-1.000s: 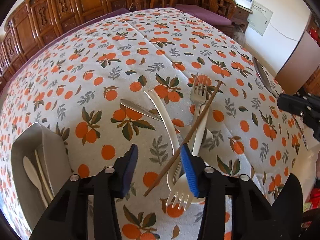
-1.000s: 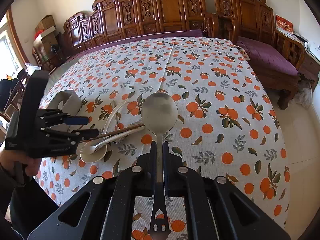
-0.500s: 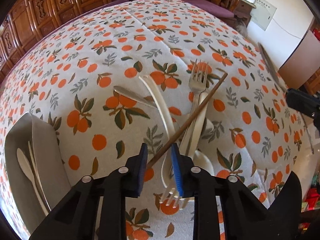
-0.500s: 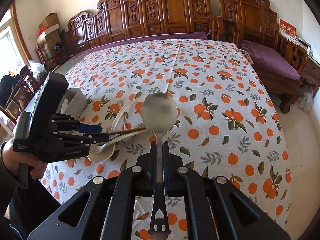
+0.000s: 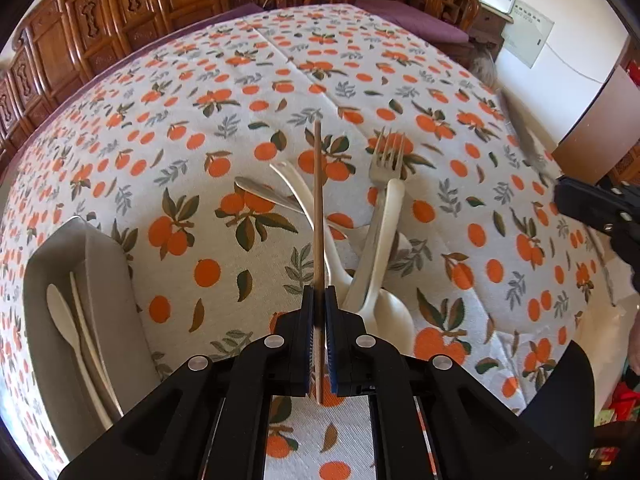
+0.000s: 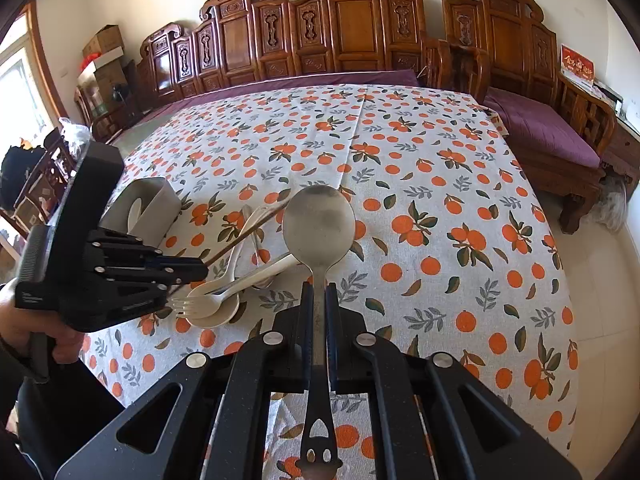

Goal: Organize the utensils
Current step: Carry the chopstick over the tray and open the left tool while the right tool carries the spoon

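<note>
The left gripper pinches a brown chopstick above the utensil pile; the right gripper pinches a steel spoon. Left of the pile stands the grey tray; beyond the pile, the orange-print tablecloth lies bare to its far edge.

Orange-print tablecloth under scattered utensils

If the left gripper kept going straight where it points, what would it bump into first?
Probably the orange-patterned tablecloth, right beside the white plastic spoon. The left gripper, shut on the brown wooden chopstick, points steeply down; depth is unclear.
</note>
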Demonstrator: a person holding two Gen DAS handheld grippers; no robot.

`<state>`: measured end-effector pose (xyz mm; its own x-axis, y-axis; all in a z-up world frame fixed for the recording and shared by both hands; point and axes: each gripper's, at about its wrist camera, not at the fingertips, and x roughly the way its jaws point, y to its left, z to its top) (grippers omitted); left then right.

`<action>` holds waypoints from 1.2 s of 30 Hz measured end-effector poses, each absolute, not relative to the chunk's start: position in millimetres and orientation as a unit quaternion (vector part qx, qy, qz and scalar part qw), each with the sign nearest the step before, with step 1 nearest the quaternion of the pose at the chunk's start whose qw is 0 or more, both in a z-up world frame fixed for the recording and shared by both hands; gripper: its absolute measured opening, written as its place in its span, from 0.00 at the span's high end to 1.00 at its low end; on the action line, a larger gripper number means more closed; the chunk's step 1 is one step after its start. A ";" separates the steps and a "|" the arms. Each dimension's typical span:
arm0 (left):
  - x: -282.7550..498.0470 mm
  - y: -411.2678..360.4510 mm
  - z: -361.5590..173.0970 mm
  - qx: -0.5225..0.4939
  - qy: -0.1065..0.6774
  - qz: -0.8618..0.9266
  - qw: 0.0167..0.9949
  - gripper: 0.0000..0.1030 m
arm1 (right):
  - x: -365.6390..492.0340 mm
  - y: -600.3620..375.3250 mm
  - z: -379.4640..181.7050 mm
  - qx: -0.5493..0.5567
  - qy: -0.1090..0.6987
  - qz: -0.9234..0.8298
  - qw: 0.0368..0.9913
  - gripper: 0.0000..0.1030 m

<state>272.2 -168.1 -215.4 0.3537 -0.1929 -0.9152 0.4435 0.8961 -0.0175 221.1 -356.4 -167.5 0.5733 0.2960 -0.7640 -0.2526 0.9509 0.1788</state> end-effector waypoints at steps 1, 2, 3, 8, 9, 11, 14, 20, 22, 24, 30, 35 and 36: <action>268.6 -168.2 -210.9 0.118 0.529 -0.197 0.817 0.96 | 220.9 -356.1 -167.0 0.025 0.435 0.155 0.887 0.93; 266.9 -168.0 -208.2 0.118 0.526 -0.198 0.819 0.96 | 220.6 -355.5 -166.3 0.026 0.434 0.156 0.887 0.93; 263.7 -167.4 -204.1 0.117 0.522 -0.200 0.821 0.96 | 220.2 -354.4 -165.9 0.025 0.434 0.157 0.887 0.93; 250.1 -162.2 -185.3 0.110 0.503 -0.203 0.833 0.96 | 217.8 -346.1 -163.3 0.016 0.430 0.164 0.888 0.93; 248.1 -160.7 -182.1 0.108 0.500 -0.204 0.835 0.96 | 217.1 -344.6 -162.9 0.015 0.429 0.165 0.888 0.93; 241.4 -154.4 -171.9 0.102 0.490 -0.205 0.841 0.96 | 215.8 -341.1 -161.1 0.012 0.427 0.167 0.888 0.93; 232.1 -144.8 -160.8 0.096 0.479 -0.204 0.848 0.96 | 214.9 -335.7 -158.6 0.008 0.425 0.171 0.889 0.93; 212.2 -117.2 -141.3 0.083 0.460 -0.197 0.862 0.96 | 209.2 -318.9 -152.4 -0.001 0.418 0.184 0.889 0.93; 206.5 -108.9 -137.0 0.080 0.455 -0.193 0.865 0.96 | 207.5 -313.4 -150.9 -0.004 0.417 0.188 0.889 0.93; 200.2 -96.7 -132.4 0.076 0.449 -0.183 0.871 0.96 | 204.5 -305.4 -148.6 -0.010 0.414 0.196 0.889 0.93; 188.5 -64.1 -126.7 0.059 0.441 -0.160 0.881 0.96 | 196.2 -285.9 -141.4 -0.024 0.407 0.214 0.888 0.93; 185.6 -40.4 -125.9 0.052 0.439 -0.144 0.885 0.96 | 193.5 -269.9 -135.7 -0.030 0.400 0.226 0.888 0.93; 185.4 -35.4 -126.1 0.050 0.440 -0.140 0.886 0.96 | 194.6 -266.5 -135.4 -0.031 0.400 0.225 0.888 0.93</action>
<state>185.4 -35.4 -126.1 0.5740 -0.2041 -0.7930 0.2927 0.9556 -0.0341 194.6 -266.5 -135.4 0.5789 0.3760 -0.7235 -0.4248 0.8965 0.1260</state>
